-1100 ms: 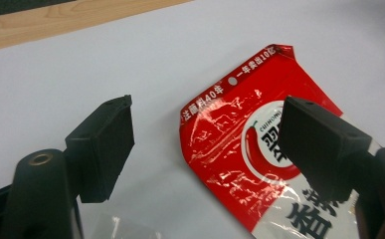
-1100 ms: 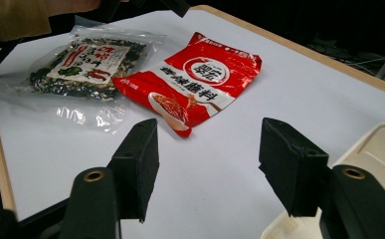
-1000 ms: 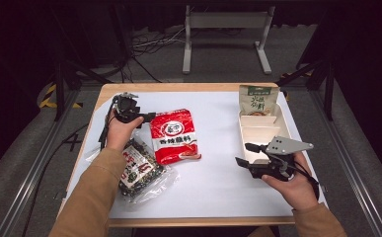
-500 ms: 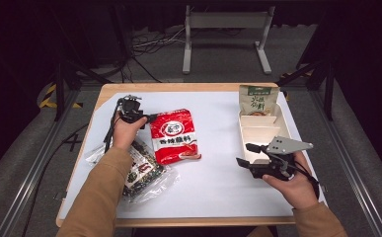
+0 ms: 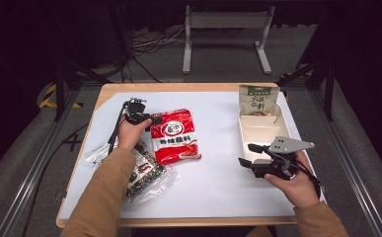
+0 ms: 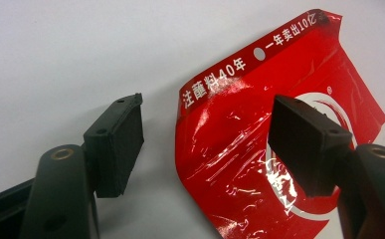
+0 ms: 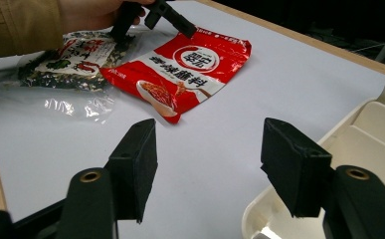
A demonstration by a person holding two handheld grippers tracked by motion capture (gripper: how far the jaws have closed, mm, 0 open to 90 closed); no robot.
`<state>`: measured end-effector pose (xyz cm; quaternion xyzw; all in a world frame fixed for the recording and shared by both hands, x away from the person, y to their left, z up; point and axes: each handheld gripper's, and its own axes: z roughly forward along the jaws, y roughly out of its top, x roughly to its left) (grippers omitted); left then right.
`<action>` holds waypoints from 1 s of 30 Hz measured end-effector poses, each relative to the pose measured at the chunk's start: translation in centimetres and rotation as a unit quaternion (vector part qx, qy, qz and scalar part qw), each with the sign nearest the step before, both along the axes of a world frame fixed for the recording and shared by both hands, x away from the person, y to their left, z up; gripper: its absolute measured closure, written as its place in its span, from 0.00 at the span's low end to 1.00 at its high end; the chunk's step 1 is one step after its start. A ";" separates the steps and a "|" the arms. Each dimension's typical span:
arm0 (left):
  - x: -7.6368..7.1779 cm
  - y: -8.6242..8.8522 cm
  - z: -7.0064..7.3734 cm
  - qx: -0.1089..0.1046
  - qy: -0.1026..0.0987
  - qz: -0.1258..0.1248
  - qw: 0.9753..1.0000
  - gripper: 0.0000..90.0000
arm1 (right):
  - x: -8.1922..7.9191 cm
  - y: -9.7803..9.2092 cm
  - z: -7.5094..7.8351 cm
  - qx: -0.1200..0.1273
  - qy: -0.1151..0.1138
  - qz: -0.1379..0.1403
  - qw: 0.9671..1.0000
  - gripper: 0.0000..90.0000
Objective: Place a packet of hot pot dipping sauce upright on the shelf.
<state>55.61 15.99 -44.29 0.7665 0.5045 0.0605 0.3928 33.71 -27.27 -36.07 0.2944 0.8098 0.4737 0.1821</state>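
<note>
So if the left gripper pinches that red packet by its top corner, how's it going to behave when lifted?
The red packet will probably flop and sag: its film is creased and its corner already curls off the table. The glossy surface could slip between the pads. It looks light and flat, so it may slide when the open left gripper nudges it.

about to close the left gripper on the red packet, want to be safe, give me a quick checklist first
1. Left gripper jaws open: ok, a wide gap shows in the left gripper view.
2. Red packet corner between the jaws: ok, its top corner lies in the gap, one jaw over the packet, the other over bare table.
3. Jaws low enough to pinch the edge: cannot tell.
4. Red packet free of the clear bag of dried mix: cannot tell, they lie edge to edge.
5. Right gripper out of the way: ok, open, near the white tray.
6. Tray compartment free: cannot tell.
</note>
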 end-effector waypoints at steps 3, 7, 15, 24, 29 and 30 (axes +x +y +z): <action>0.0 -0.2 0.0 0.000 0.002 0.002 1.000 0.35 | 0.0 0.0 -0.1 0.000 0.000 0.001 1.000 0.43; 0.2 -0.7 0.2 0.028 0.006 -0.024 0.999 0.41 | 0.1 -0.2 -0.2 -0.001 0.001 -0.002 1.000 0.42; 0.0 -0.9 0.2 0.061 -0.010 -0.038 0.997 0.67 | 0.2 -0.3 -0.4 -0.003 0.002 -0.004 1.000 0.42; -0.4 0.0 1.1 0.055 0.002 -0.047 0.997 0.92 | 0.2 -0.5 -0.3 -0.003 0.001 -0.005 1.000 0.42; -1.0 0.1 2.0 0.062 -0.015 -0.055 0.996 0.99 | 0.2 -0.4 -0.2 -0.003 0.000 -0.004 1.000 0.42; -1.1 0.1 2.2 0.063 -0.016 -0.057 0.996 0.99 | 0.2 -0.4 -0.2 -0.003 0.000 -0.003 1.000 0.43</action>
